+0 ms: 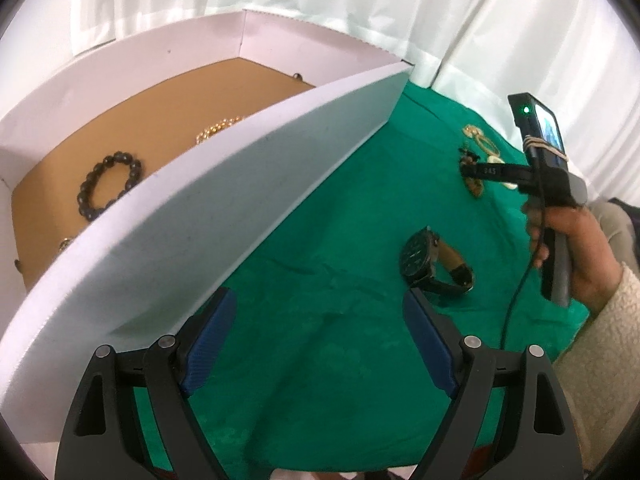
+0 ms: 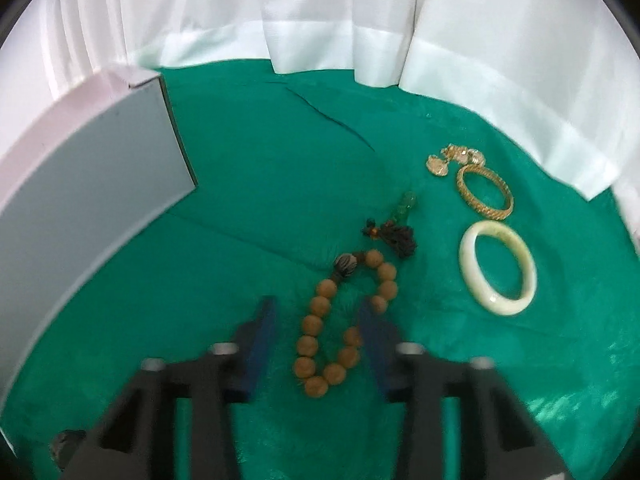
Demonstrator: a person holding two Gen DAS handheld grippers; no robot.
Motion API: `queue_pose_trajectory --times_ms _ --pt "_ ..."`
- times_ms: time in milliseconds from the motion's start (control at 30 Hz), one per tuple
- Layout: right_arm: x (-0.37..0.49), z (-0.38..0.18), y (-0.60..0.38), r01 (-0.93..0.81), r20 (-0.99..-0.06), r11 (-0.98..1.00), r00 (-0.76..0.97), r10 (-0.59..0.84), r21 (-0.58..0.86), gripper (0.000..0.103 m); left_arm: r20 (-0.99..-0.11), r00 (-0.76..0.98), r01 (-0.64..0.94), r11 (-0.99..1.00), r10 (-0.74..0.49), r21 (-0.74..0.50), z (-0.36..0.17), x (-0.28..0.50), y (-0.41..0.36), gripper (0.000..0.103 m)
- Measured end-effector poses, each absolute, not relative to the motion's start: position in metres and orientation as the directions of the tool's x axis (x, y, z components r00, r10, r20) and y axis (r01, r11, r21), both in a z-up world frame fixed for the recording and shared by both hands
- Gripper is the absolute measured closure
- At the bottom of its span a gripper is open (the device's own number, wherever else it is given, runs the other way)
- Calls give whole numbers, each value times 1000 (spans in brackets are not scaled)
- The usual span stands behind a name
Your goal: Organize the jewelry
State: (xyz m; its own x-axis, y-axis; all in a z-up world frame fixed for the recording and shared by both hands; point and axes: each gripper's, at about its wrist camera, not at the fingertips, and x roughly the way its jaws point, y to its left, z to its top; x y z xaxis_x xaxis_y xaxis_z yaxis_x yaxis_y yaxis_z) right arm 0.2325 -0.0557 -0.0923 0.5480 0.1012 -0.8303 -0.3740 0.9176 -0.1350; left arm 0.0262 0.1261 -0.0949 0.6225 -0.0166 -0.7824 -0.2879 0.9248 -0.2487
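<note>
Two grippers, both w/ jaws spread wide and holding nothing. Right gripper (image 2: pixel 316 330) hangs over the brown bead bracelet (image 2: pixel 344 326), blue pads either side of the loop; right pad overlaps the beads in view, contact can't be told. Its dark tassel w/ green bead (image 2: pixel 394 234) lies just beyond. Further right on the green cloth (image 2: pixel 260 184): white bangle (image 2: pixel 498 268), then gold bangle (image 2: pixel 485 192) w/ gold charms (image 2: pixel 452 158) beside it.

Left gripper (image 1: pixel 320 348) sits above bare cloth, left pad near the white box (image 1: pixel 224 196) wall. Wristwatch (image 1: pixel 434 266) lies just beyond the right pad, outside the box. Inside the box, on the brown floor: black bead bracelet (image 1: pixel 108 184) and gold chain (image 1: pixel 218 128), apart. White curtain (image 2: pixel 320 12) behind.
</note>
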Motion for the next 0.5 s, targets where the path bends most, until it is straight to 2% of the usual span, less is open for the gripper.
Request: queue_pose_trajectory --times_ms 100,500 --pt "223 -92 -56 -389 -831 907 549 87 -162 92 -784 621 -280 927 -22 -247 -96 26 123 17" --pt "128 -90 -101 -534 -891 845 399 219 -31 92 -797 603 -255 942 -23 -220 -98 30 109 17"
